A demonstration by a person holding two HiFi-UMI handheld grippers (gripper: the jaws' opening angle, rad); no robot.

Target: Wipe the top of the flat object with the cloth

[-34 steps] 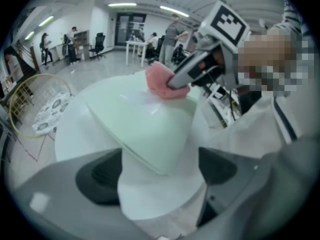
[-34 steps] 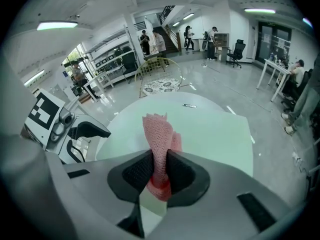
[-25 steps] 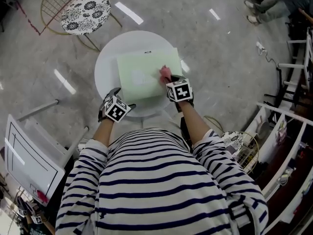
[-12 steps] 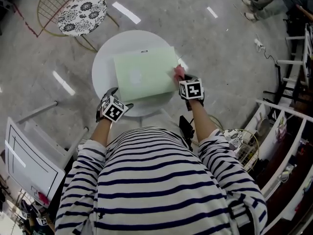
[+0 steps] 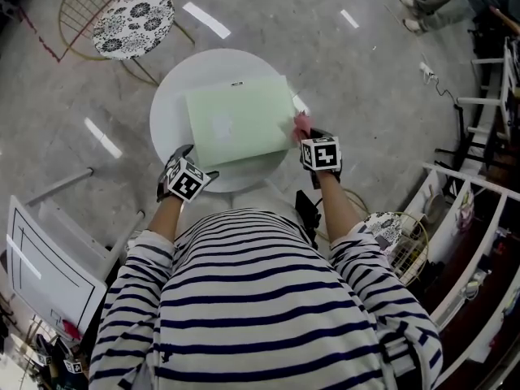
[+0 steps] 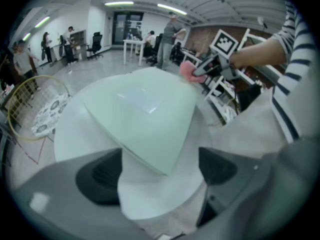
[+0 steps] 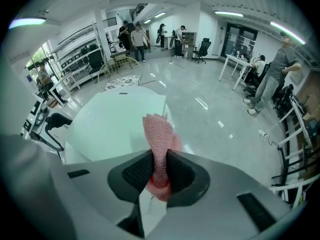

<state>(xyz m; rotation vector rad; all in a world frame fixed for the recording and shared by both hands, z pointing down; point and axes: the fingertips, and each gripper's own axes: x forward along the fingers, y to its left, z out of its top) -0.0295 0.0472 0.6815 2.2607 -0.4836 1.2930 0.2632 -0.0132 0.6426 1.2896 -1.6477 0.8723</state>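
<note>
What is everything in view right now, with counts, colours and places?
flat object: one, pale green, on the table
table: one, white, round, in front of the person
cloth: one, pink, at the flat object's right edge
chair: one, gold wire with floral cushion, beyond the table
wire basket: one, on the floor at right
left tongs: one, grey, open, empty, by the table's near edge
right tongs: one, grey, shut on the cloth
</note>
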